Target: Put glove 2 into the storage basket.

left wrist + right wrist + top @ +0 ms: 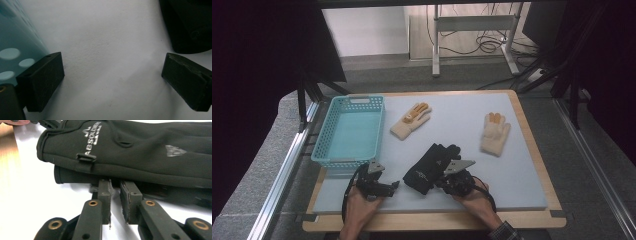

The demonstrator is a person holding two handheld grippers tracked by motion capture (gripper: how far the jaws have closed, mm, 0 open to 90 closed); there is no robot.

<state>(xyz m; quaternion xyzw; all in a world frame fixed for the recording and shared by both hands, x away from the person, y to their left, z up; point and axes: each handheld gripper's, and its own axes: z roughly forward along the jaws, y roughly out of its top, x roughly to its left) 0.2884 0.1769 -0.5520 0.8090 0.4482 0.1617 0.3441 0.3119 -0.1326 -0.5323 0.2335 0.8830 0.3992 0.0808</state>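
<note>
A pair of black gloves [429,167] lies stacked on the grey mat, near its front middle. In the right gripper view the upper glove [130,152] bears white lettering and covers the lower glove [72,176]. My right gripper [439,183] sits at the stack's near edge. Its jaws stand a narrow gap apart [115,187], tips at the lower glove's edge, with nothing between the pads. My left gripper [394,186] rests on the mat left of the gloves, its jaws wide open [112,80] over bare mat.
A turquoise basket [357,97] stands at the left, its wall close beside my left jaw [15,40]. Two cream knitted gloves [411,121] [495,133] lie farther back on the mat [512,185]. The table's wooden edge runs along the front.
</note>
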